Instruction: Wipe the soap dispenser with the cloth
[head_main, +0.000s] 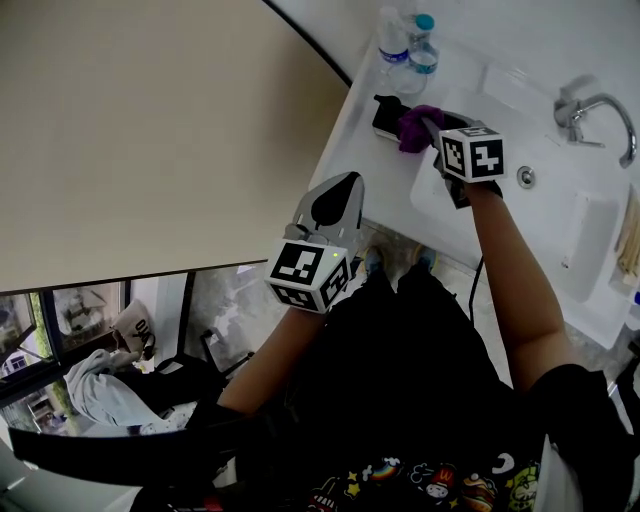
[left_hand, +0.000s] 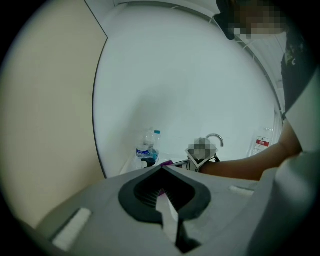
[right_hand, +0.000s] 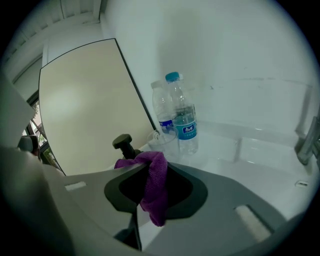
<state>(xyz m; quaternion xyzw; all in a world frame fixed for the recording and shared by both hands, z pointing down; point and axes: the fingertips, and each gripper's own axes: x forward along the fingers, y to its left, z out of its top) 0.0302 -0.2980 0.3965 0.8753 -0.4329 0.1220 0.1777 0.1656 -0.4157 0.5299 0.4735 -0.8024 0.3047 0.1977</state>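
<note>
Dispenser (head_main: 388, 115) at the counter's (head_main: 365, 150) left corner: we judge it hard, smooth and likely slick with soap, light enough to tip if shoved at the pump (right_hand: 123, 144). We would brace it low on the body and rub gently. Just right of it, the cloth (head_main: 413, 128) looks soft and limp, easy to pinch by a fold. Our left gripper (head_main: 338, 188) hangs off the counter's edge, jaws together on nothing. Our right gripper (right_hand: 150, 172) is clamped on the cloth, which bunches beside the pump; whether it touches, we cannot tell. Bottles (head_main: 405, 45) stand just behind.
</note>
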